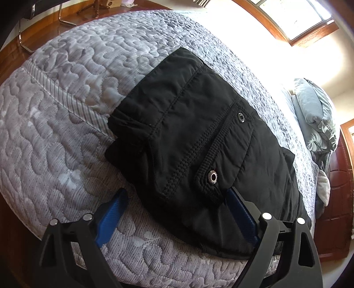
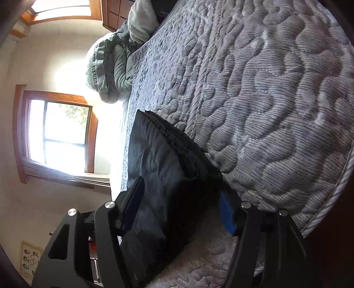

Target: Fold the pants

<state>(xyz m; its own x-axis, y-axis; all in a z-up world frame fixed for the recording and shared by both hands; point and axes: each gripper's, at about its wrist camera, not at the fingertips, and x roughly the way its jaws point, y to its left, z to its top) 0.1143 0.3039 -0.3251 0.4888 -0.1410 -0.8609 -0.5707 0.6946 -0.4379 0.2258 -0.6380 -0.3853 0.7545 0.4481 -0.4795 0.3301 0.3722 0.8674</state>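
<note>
left wrist view: the black pants (image 1: 199, 141) lie folded into a compact bundle on the grey quilted mattress (image 1: 66, 110), close to its near edge and towards the right. a pocket flap with two metal snaps (image 1: 213, 177) faces up. the left gripper (image 1: 177, 212) hangs over the near edge of the bundle with its jaws spread wide and released: the left blue pad (image 1: 112, 212) is over bare mattress, clear of the cloth, while the right blue pad (image 1: 241, 212) sits against the near fold of the pants, partly hidden by it. nothing is pinched between them. far left, beyond the mattress, are a wooden floor (image 1: 13, 53) and metal chair legs (image 1: 24, 37). far right a window (image 1: 294, 20) floods the wall with light, and a heap of grey-green bedding (image 1: 318, 115) lies at the right end of the bed beside a dark wooden headboard (image 1: 336, 199).

right wrist view: the scene is rolled sideways. the same pants (image 2: 168, 168) run between the fingers of the right gripper (image 2: 179, 206). its jaws are partly parted; the dark left finger (image 2: 132, 206) lies along the top of the cloth, and the blue right pad (image 2: 225, 215) is at the cloth's edge beside the mattress (image 2: 276, 99). whether they press the cloth, i cannot tell. a bright window (image 2: 59, 133) stands left, bedding (image 2: 110, 64) far, a framed picture (image 2: 29, 259) low left.
</note>
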